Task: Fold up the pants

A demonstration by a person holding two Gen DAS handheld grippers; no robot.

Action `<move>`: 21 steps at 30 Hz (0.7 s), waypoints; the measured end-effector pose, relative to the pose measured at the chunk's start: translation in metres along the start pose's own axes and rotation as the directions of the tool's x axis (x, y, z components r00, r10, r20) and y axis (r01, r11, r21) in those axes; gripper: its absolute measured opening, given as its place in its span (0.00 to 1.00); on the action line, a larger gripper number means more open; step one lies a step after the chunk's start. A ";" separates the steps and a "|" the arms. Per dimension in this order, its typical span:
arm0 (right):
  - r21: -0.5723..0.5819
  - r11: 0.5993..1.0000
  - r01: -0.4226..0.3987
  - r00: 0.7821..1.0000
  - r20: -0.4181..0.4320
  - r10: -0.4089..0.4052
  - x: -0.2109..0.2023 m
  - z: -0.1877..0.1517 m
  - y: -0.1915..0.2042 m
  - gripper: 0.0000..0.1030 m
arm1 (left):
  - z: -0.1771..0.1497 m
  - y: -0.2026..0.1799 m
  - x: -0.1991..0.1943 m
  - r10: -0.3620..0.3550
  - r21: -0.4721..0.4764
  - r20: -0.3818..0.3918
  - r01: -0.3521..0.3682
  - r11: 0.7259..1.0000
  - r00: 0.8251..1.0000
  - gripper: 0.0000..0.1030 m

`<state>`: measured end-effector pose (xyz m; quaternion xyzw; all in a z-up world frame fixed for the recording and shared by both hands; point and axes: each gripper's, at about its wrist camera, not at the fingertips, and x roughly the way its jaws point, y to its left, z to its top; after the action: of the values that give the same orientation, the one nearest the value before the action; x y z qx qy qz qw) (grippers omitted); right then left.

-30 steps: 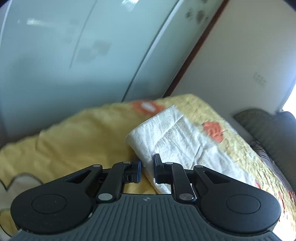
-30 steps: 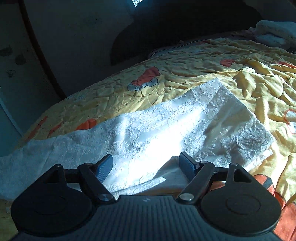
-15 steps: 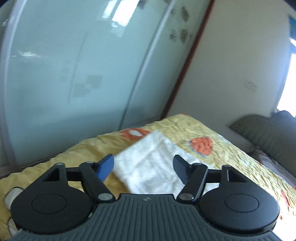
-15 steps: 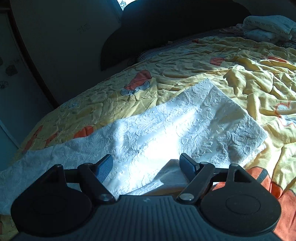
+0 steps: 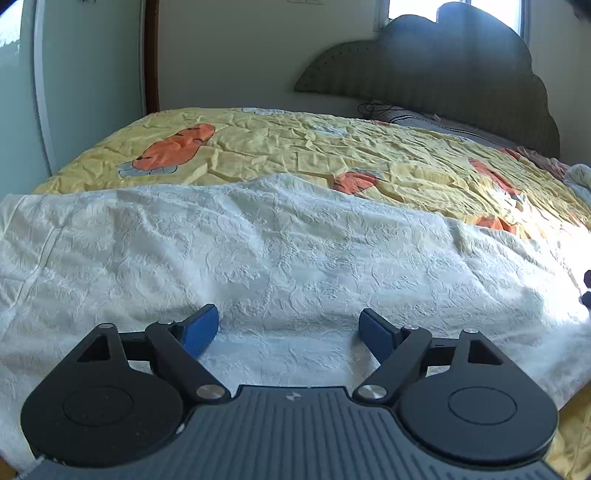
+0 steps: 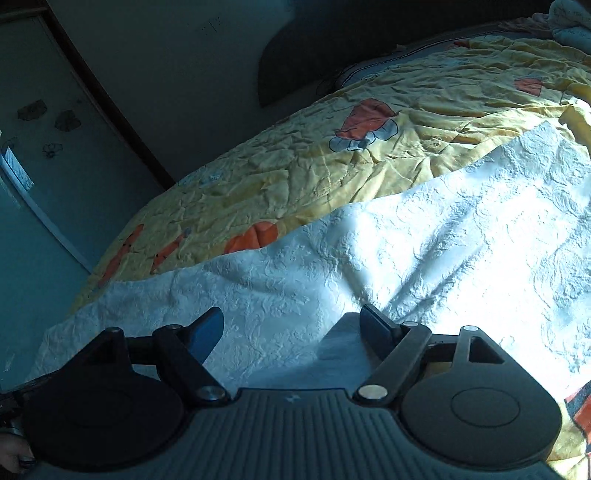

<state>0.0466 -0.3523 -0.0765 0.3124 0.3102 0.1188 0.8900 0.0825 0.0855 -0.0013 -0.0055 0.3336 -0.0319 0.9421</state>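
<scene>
White textured pants [image 5: 280,254] lie spread across the near part of a bed, also in the right wrist view [image 6: 406,258]. My left gripper [image 5: 288,328] is open, its blue-padded fingers just above the near part of the pants, holding nothing. My right gripper [image 6: 291,326] is open too, low over the pants, holding nothing. A fold edge of the cloth casts a shadow between its fingers.
A yellow quilt [image 5: 332,147] with orange cartoon prints covers the bed. A dark padded headboard [image 5: 443,66] stands at the back. A pale sliding wardrobe door [image 5: 22,110] stands at the left. Folded laundry [image 6: 569,18] lies at the far right.
My left gripper opened, let go of the pants and swung round from the wardrobe to face the headboard, low over the cloth. My right gripper stayed open and moved closer over the pants.
</scene>
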 end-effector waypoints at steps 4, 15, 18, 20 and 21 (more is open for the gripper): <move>0.127 0.978 0.167 0.971 0.151 -0.186 -0.054 0.006 -0.033 0.79 | 0.002 -0.004 0.006 -0.014 0.021 -0.013 0.014 1.000 1.000 0.97; 0.664 0.744 -0.075 0.973 0.211 -0.090 -0.131 -0.020 -0.143 0.80 | 0.003 -0.008 0.008 -0.009 0.038 -0.016 0.009 0.999 1.000 1.00; 0.658 0.750 -0.070 0.976 0.201 -0.086 -0.123 -0.010 -0.144 0.84 | 0.003 -0.008 0.007 -0.009 0.038 -0.015 0.010 0.999 1.000 1.00; 0.649 0.758 -0.055 0.982 0.174 -0.077 -0.113 -0.001 -0.138 0.89 | 0.002 -0.008 0.007 -0.009 0.038 -0.013 0.010 0.999 1.000 1.00; 0.628 0.777 -0.041 0.987 0.145 -0.066 -0.105 0.004 -0.132 0.94 | 0.002 -0.008 0.007 -0.009 0.038 -0.013 0.009 0.999 1.000 1.00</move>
<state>-0.0301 -0.4994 -0.1066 0.5977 0.2622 -0.0227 0.7573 0.0890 0.0768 -0.0035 0.0111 0.3389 -0.0426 0.9398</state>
